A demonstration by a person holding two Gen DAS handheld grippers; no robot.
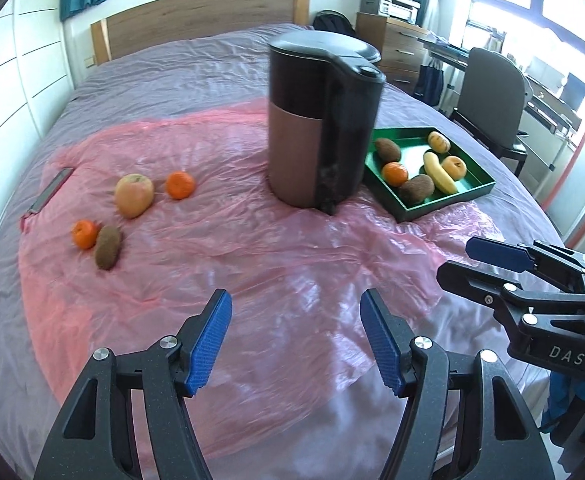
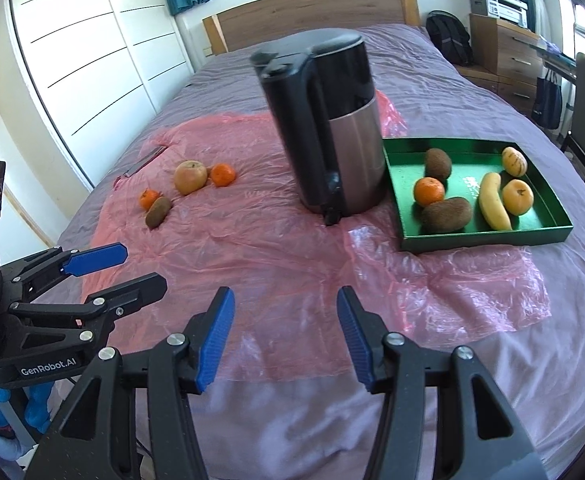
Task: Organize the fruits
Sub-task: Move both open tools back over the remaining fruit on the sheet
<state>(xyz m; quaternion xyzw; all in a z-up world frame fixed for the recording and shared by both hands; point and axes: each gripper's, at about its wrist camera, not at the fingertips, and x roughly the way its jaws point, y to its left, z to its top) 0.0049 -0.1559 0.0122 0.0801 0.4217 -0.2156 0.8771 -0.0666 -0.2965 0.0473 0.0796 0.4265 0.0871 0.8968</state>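
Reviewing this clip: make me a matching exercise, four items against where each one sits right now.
Items:
1. banana
2. apple
3. kettle
4. left gripper

Places:
A. loose on the pink sheet, outside the tray
B. upright between the loose fruit and the tray
C. open, holding nothing
D. in the green tray

Pairs: 1-D, 2-A, 3-B, 4-C

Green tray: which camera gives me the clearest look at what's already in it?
The right wrist view. There the green tray lies unobstructed, showing two kiwis, a tangerine, a banana and two yellowish fruits. In the left wrist view the tray sits further off and smaller, and the kettle hides its near corner.
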